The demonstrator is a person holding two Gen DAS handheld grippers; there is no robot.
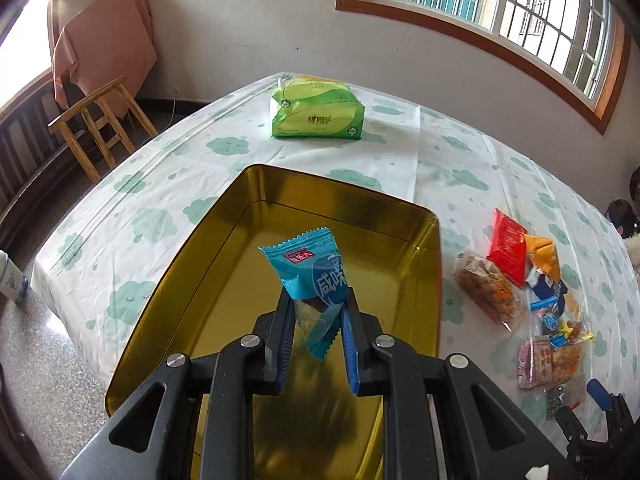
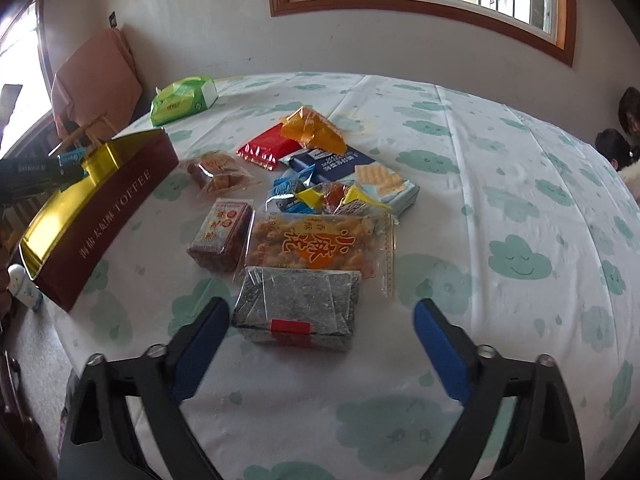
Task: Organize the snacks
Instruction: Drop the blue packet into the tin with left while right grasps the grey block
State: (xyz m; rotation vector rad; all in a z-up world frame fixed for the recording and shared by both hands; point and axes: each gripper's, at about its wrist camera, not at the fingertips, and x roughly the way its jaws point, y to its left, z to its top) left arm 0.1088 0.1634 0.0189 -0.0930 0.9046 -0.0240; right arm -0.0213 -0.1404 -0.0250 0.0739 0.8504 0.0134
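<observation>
My left gripper (image 1: 316, 296) is shut on a blue snack packet (image 1: 312, 276) and holds it above the open gold toffee tin (image 1: 424, 264), whose inside is bare. The tin also shows in the right wrist view (image 2: 116, 208) at the left, with the left gripper over it. My right gripper (image 2: 320, 320) is open and empty, just short of a grey wrapped block with a red seal (image 2: 296, 304). Behind it lie a pile of snacks: an orange-labelled bag (image 2: 320, 244), a small pink box (image 2: 220, 232), a red packet (image 2: 266, 146), an orange packet (image 2: 314, 128).
A green tissue pack (image 1: 316, 110) lies at the far side of the cloud-print tablecloth (image 2: 500, 208). The snack pile (image 1: 532, 292) lies right of the tin. A wooden stool (image 1: 100, 124) stands off the table's left. People sit at the far right (image 2: 624, 140).
</observation>
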